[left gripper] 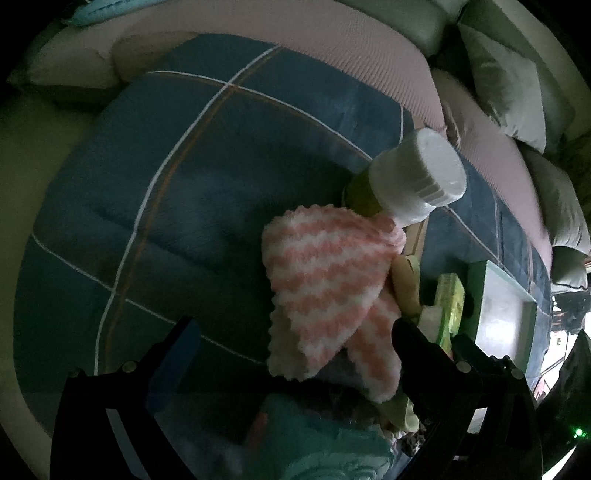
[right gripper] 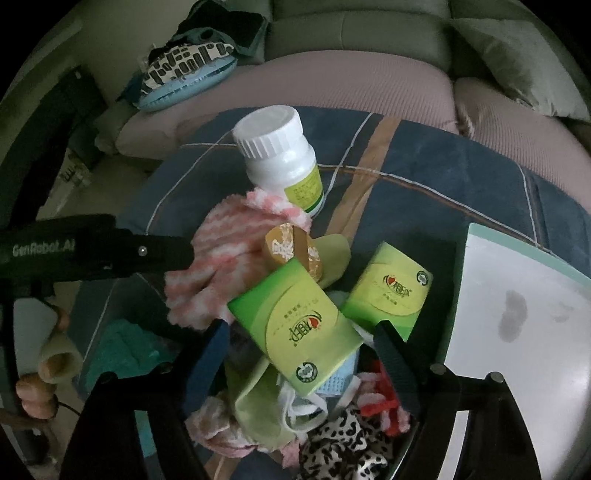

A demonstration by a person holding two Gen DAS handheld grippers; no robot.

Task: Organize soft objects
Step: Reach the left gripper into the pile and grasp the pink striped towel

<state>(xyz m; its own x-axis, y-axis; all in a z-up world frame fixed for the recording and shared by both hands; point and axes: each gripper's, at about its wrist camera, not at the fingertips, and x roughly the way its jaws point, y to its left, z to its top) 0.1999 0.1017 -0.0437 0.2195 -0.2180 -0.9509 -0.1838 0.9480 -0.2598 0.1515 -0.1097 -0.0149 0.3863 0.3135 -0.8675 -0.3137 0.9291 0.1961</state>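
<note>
A pink-and-white striped fuzzy cloth point(left gripper: 321, 291) lies on the blue plaid blanket point(left gripper: 184, 184). My left gripper point(left gripper: 293, 332) hangs open over the cloth's near end, with the cloth between its fingers and the pads not pressing. In the right wrist view the same cloth point(right gripper: 207, 269) sits left of a heap. My right gripper point(right gripper: 301, 330) is open around a green tissue pack point(right gripper: 295, 332) on top of that heap, and its pads stand just off the pack's sides. A leopard-print cloth point(right gripper: 343, 446), a pale green cloth point(right gripper: 255, 402) and a teal cloth point(right gripper: 122, 350) lie low in the heap.
A white bottle point(right gripper: 280, 158) stands at the far side of the heap. A second green pack point(right gripper: 388, 291) and a round yellow-brown packet point(right gripper: 291, 251) lie beside it. A white tray point(right gripper: 517, 314) is at the right. Sofa cushions point(right gripper: 369, 33) are behind. A hand point(right gripper: 48, 365) holds the left gripper's body point(right gripper: 110, 247).
</note>
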